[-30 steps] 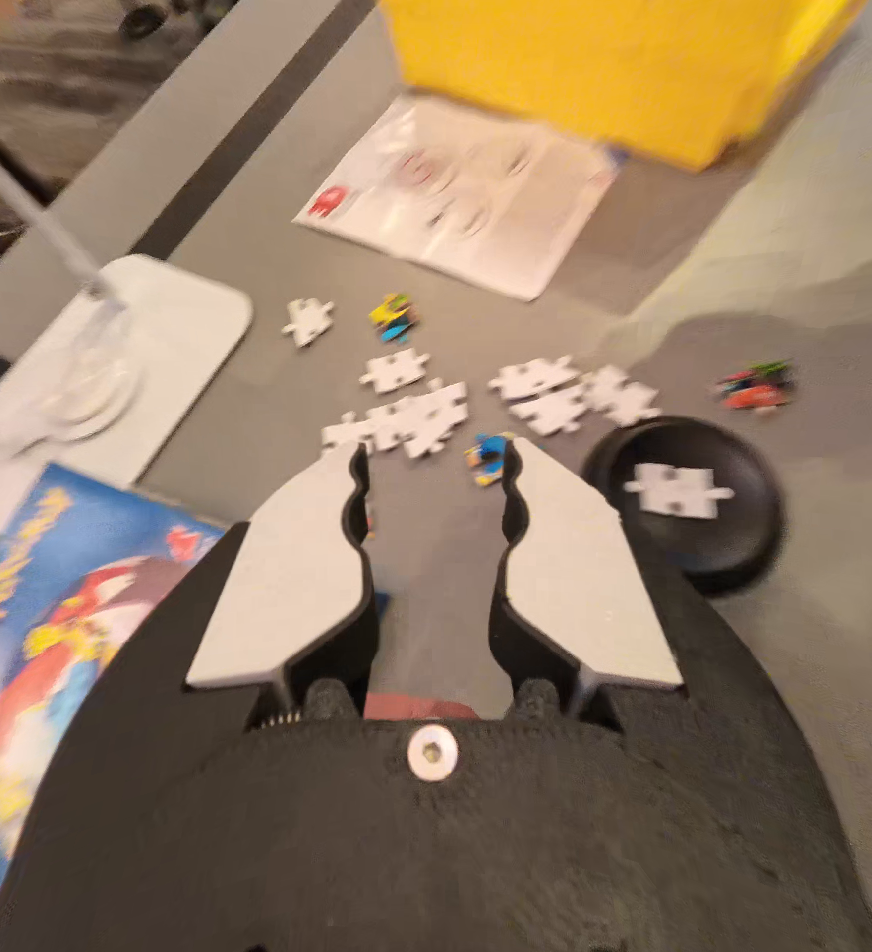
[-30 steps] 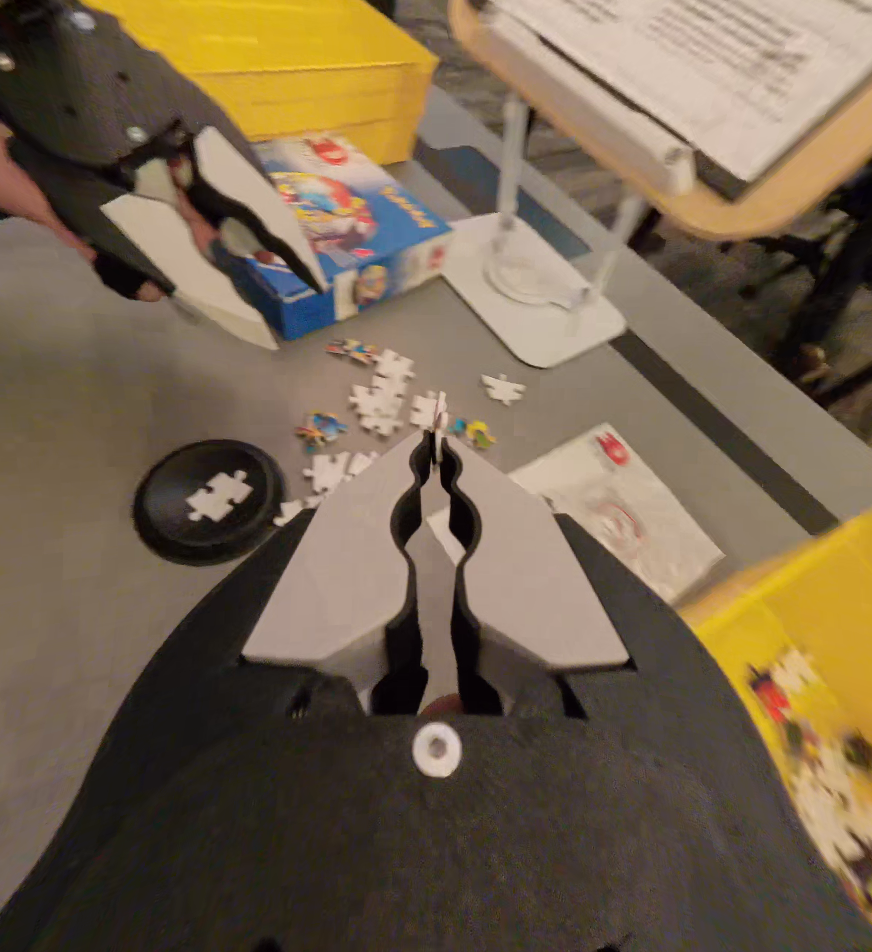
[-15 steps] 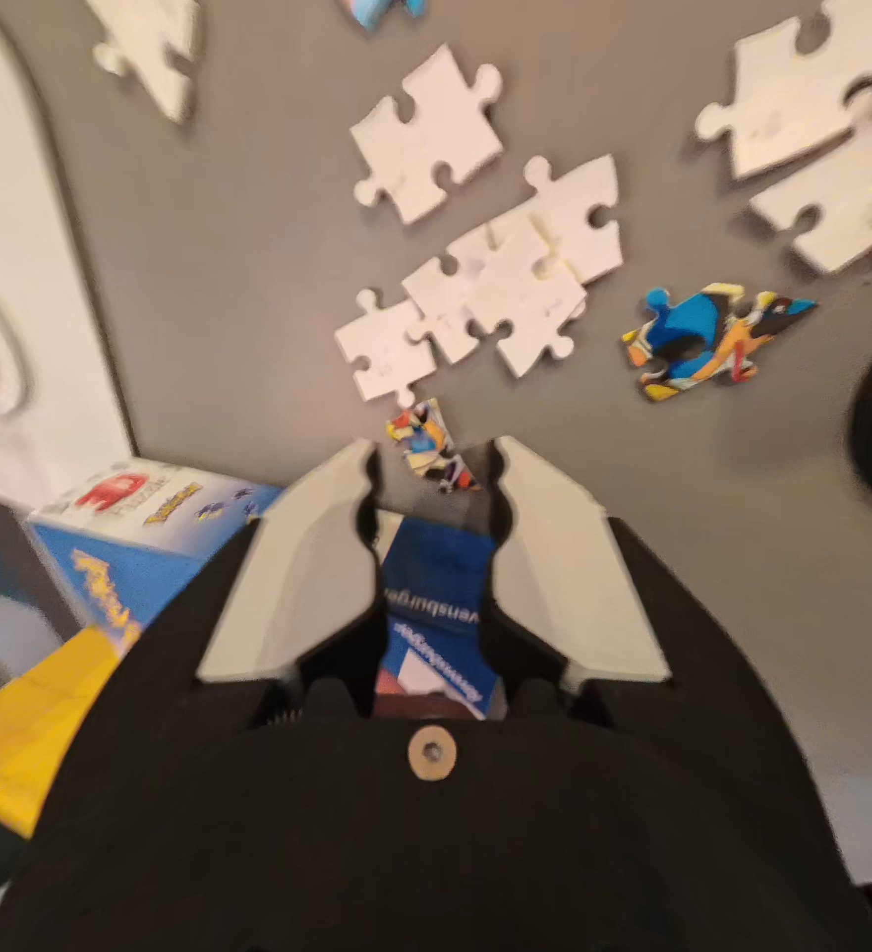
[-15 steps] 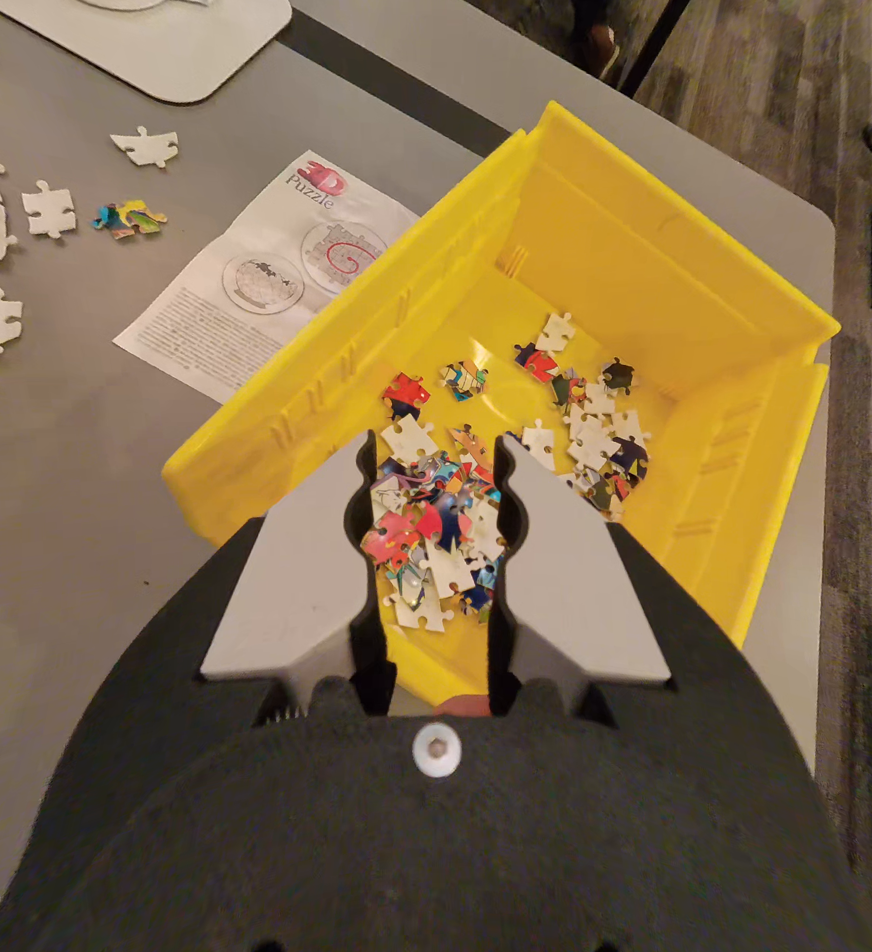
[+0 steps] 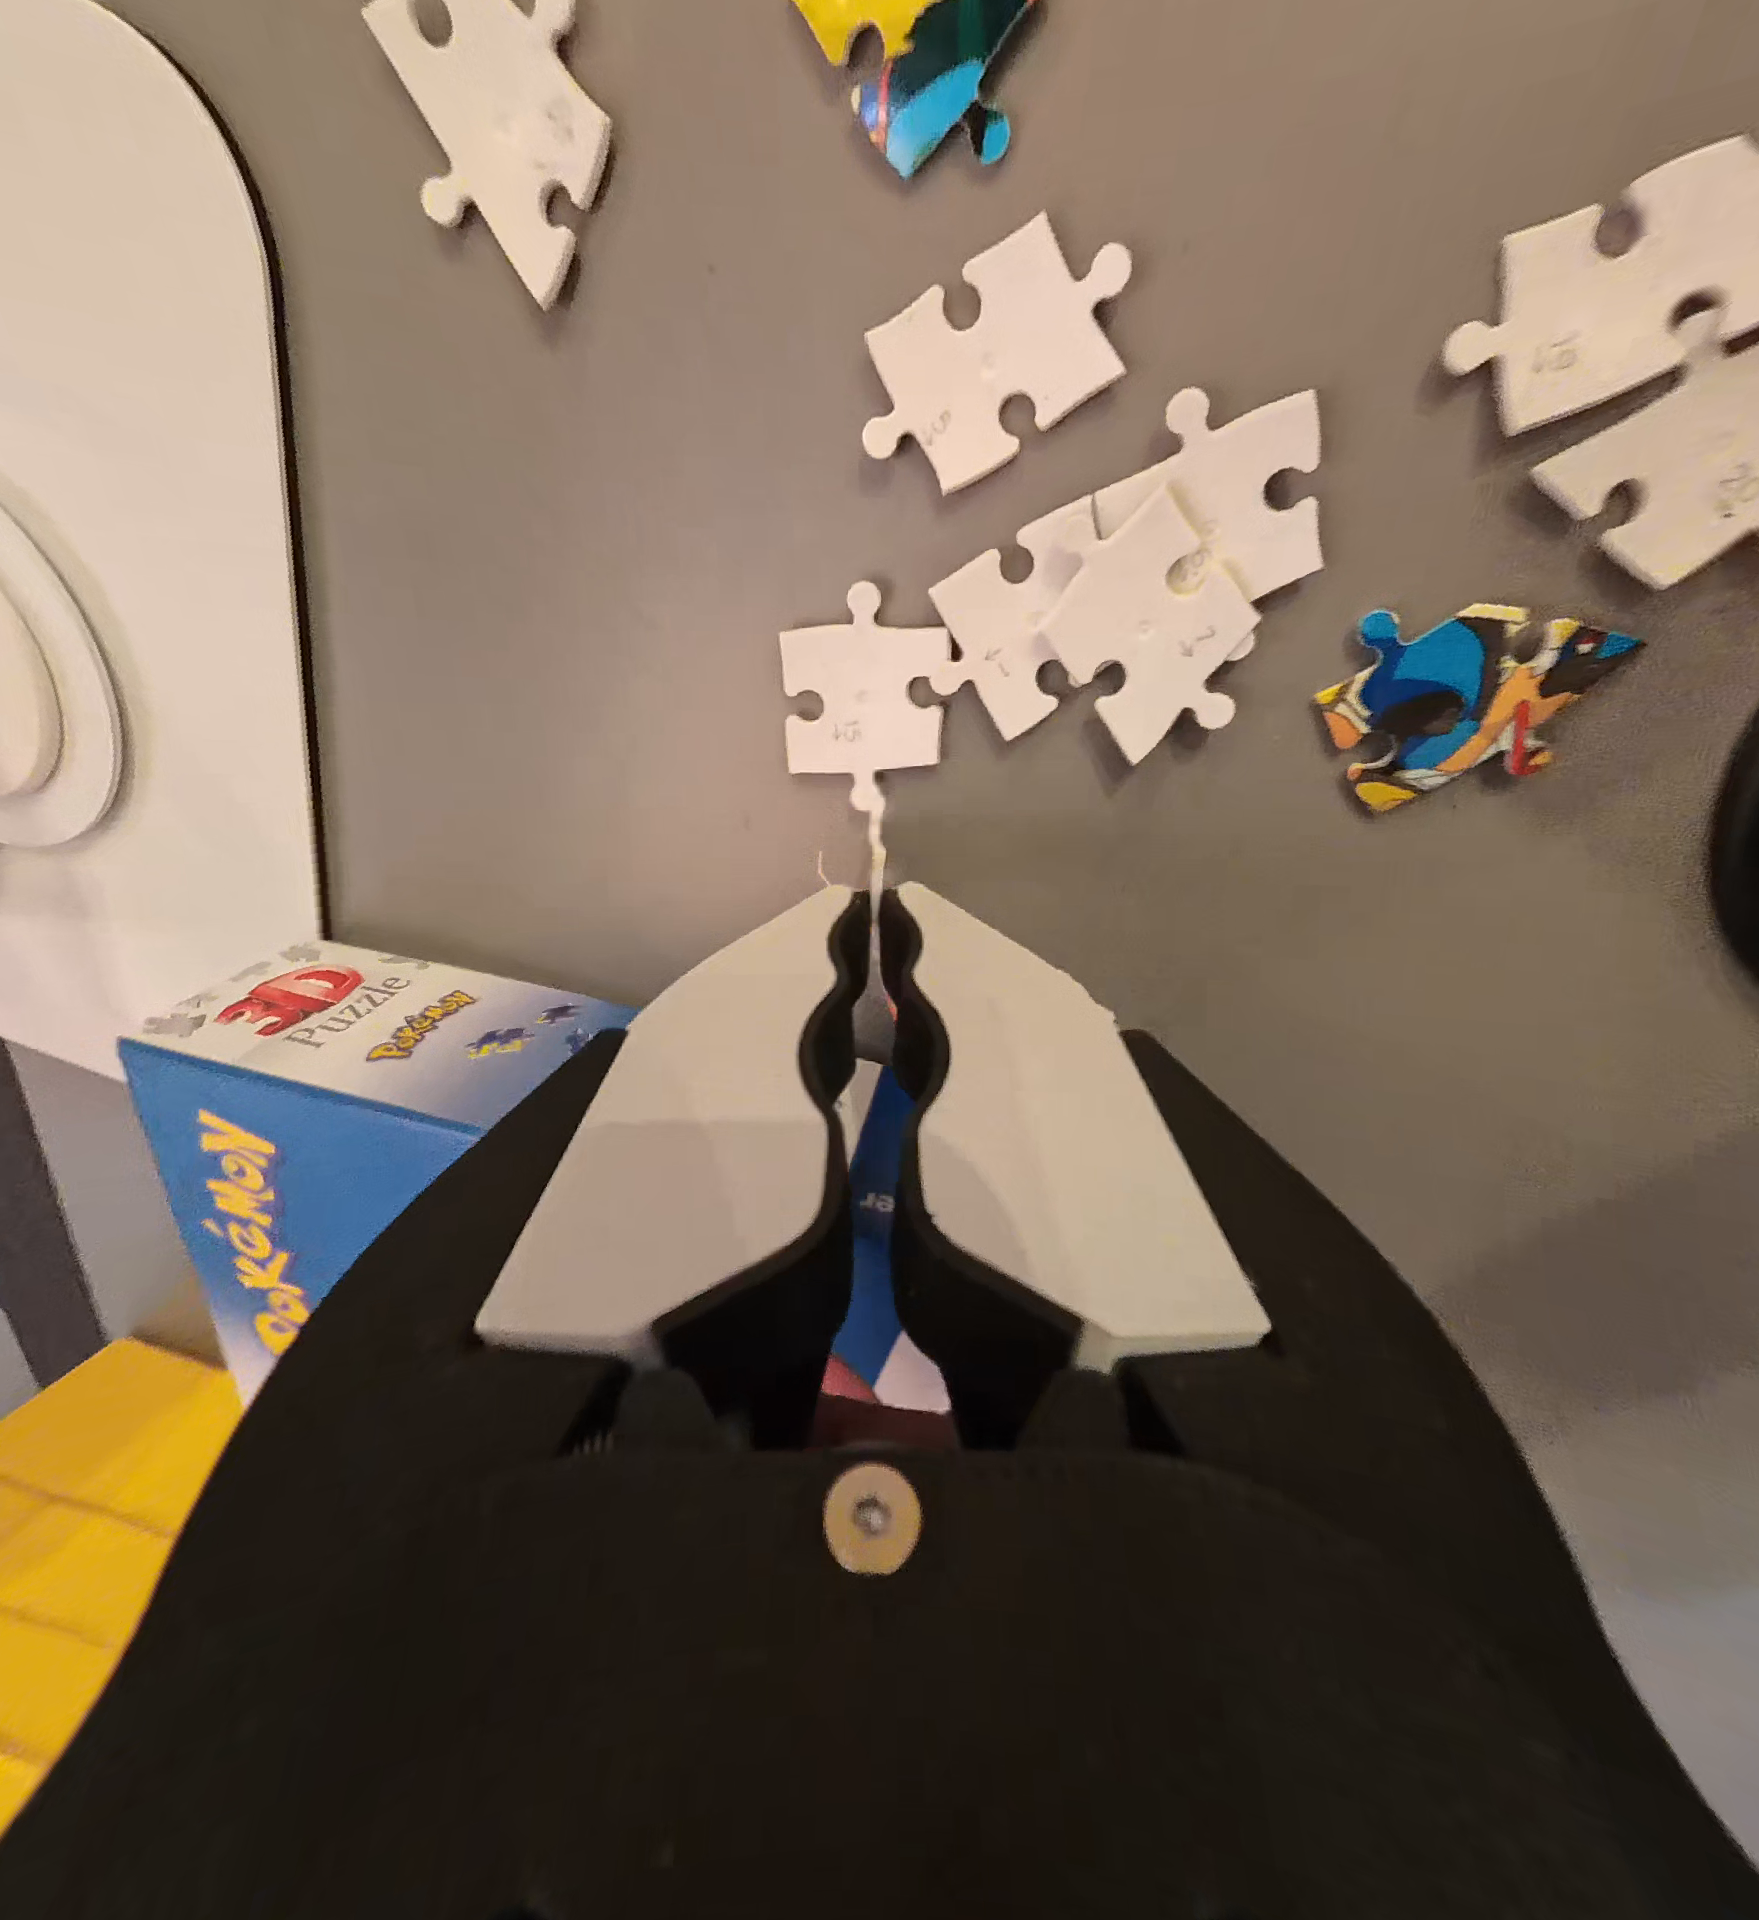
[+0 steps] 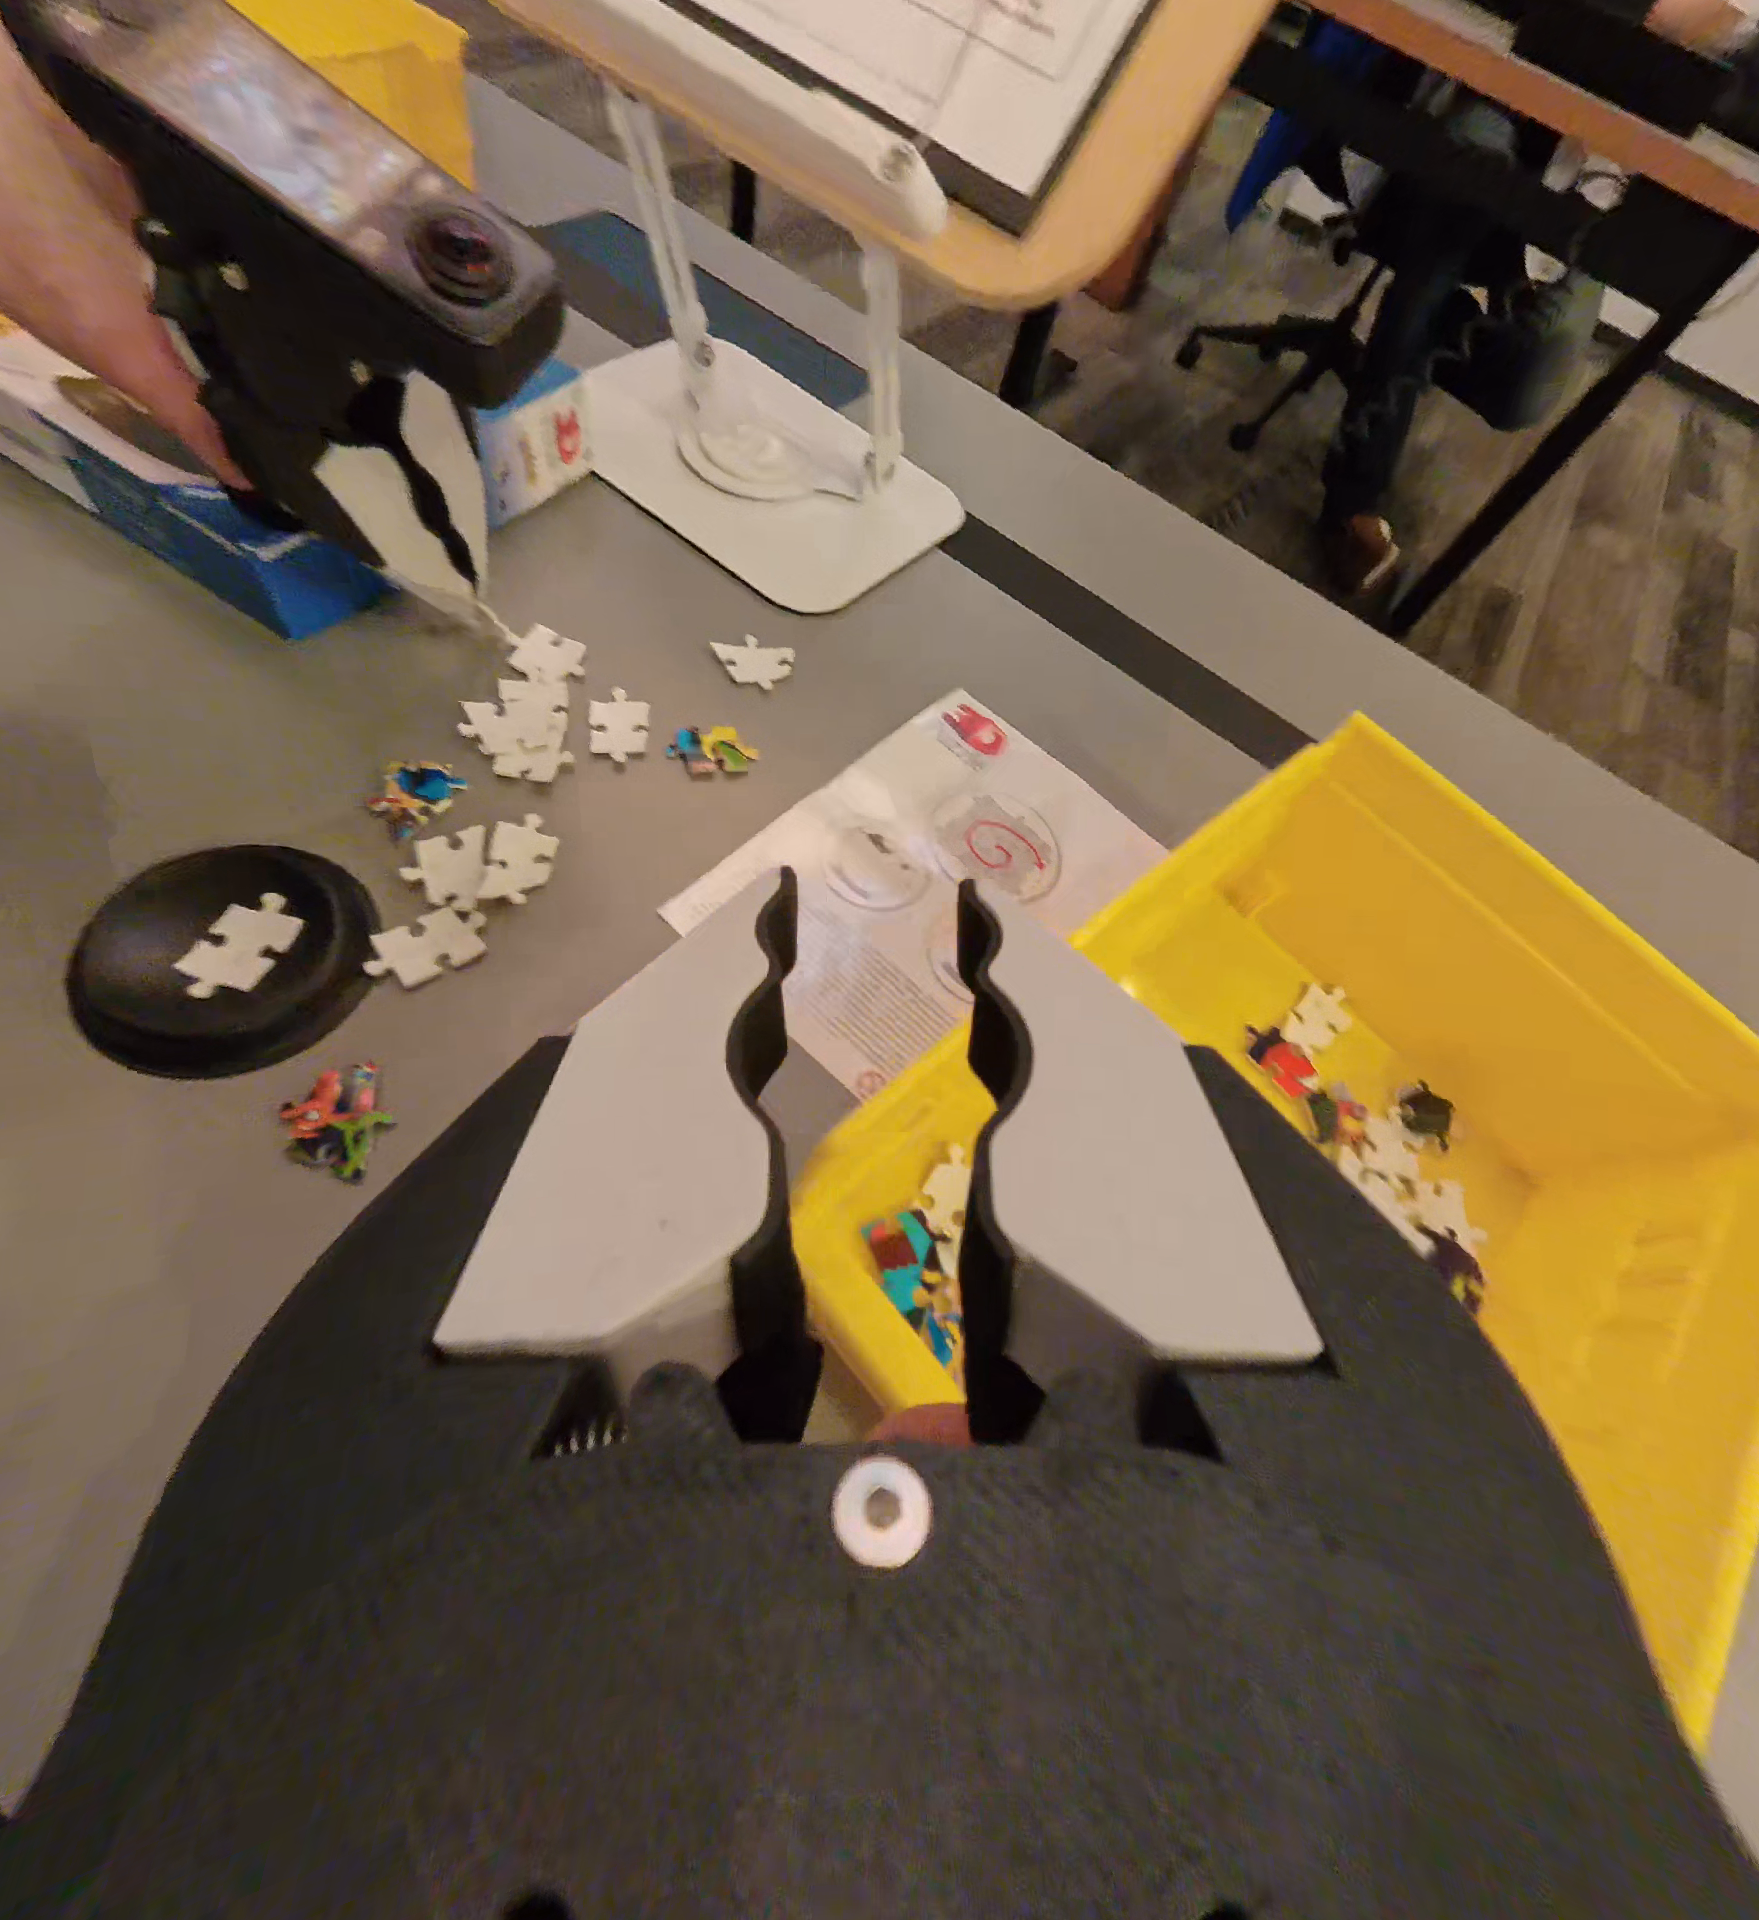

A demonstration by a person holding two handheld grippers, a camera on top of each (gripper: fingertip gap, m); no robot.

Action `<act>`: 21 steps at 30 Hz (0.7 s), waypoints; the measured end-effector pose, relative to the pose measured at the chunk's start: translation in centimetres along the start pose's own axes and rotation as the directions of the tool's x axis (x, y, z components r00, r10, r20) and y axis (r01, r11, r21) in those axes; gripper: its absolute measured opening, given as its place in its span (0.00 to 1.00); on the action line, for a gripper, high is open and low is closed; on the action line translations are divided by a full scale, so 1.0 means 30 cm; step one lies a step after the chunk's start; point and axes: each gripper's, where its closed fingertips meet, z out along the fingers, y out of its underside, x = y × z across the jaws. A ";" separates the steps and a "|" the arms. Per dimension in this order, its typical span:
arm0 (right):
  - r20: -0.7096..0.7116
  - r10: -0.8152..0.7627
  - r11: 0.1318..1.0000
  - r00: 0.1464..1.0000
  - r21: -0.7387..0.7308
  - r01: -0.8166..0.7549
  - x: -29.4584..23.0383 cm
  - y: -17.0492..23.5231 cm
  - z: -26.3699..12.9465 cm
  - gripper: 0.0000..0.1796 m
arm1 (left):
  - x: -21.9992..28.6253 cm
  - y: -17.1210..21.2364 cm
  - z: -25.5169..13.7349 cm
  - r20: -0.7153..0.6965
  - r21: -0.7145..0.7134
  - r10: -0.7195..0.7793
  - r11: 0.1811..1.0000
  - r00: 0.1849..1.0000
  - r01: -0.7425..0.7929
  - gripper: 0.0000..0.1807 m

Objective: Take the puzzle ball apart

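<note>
Puzzle ball is already in bits: loose puzzle pieces (image 6: 527, 717) lie scattered on the grey table (image 6: 75, 748), mostly white side up, w/ more pieces in the yellow bin (image 6: 1540, 935) at our right. Our left gripper (image 5: 873, 896) has its jaws pinched together on one thin piece (image 5: 871, 842), held edge-on just above the table, its far tip touching a white piece (image 5: 859, 701) next to the overlapped cluster. Our right gripper (image 6: 873, 902) hangs w/ jaws apart, nothing between them, over the bin's near wall and the instruction sheet (image 6: 958, 821). Black dish (image 6: 127, 997) holds a white piece; blue puzzle box (image 5: 335, 1132) sits behind the left gripper.
</note>
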 end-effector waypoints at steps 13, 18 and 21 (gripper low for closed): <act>0.464 -0.122 0.992 0.877 0.048 0.113 -0.515 -0.071 0.239 0.11 | 0.360 -0.250 -0.449 -0.247 0.670 0.270 0.742 0.931 -0.037 0.01; 0.530 -0.105 0.994 0.841 0.089 0.069 -0.550 -0.101 0.213 0.06 | 0.421 -0.244 -0.481 -0.249 0.711 0.353 0.699 0.902 -0.077 0.01; 0.534 -0.114 0.993 0.838 0.078 0.085 -0.553 -0.094 0.203 0.00 | 0.424 -0.253 -0.481 -0.258 0.724 0.351 0.688 0.900 -0.061 0.01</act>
